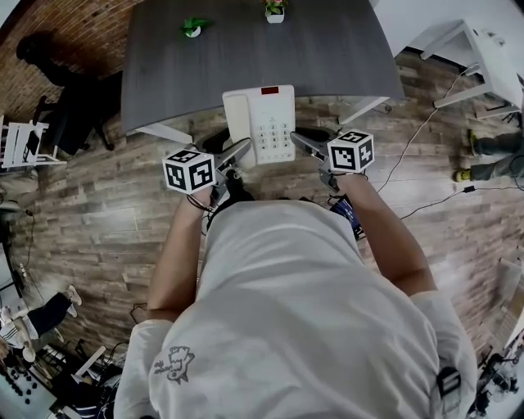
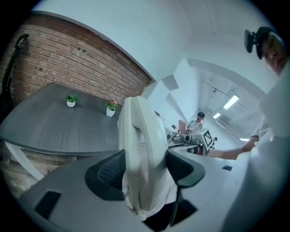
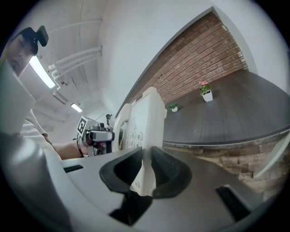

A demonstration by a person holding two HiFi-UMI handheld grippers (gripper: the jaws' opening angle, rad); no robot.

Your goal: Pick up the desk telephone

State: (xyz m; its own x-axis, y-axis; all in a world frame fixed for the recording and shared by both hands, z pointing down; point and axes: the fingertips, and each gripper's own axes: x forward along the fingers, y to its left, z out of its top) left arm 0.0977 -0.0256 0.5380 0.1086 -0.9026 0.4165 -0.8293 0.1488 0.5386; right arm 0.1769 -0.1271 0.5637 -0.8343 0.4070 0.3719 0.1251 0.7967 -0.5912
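A white desk telephone (image 1: 260, 123) with a keypad and a handset on its left side hangs in the air between my two grippers, just at the near edge of the dark grey desk (image 1: 246, 57). My left gripper (image 1: 240, 152) is shut on the phone's handset side (image 2: 140, 149), with a pad pressed against each face. My right gripper (image 1: 300, 140) is shut on the thin right edge of the telephone (image 3: 141, 122). In the left gripper view the right gripper (image 2: 199, 140) shows beyond the phone. The right gripper view shows the left gripper (image 3: 93, 134) past it.
Two small potted plants (image 1: 194, 27) (image 1: 275, 10) stand at the desk's far edge. A white table (image 1: 471, 49) is at the upper right, with cables (image 1: 426, 123) running over the wooden floor. A dark chair (image 1: 70, 106) is left of the desk. A person's feet (image 1: 483, 159) are at the right.
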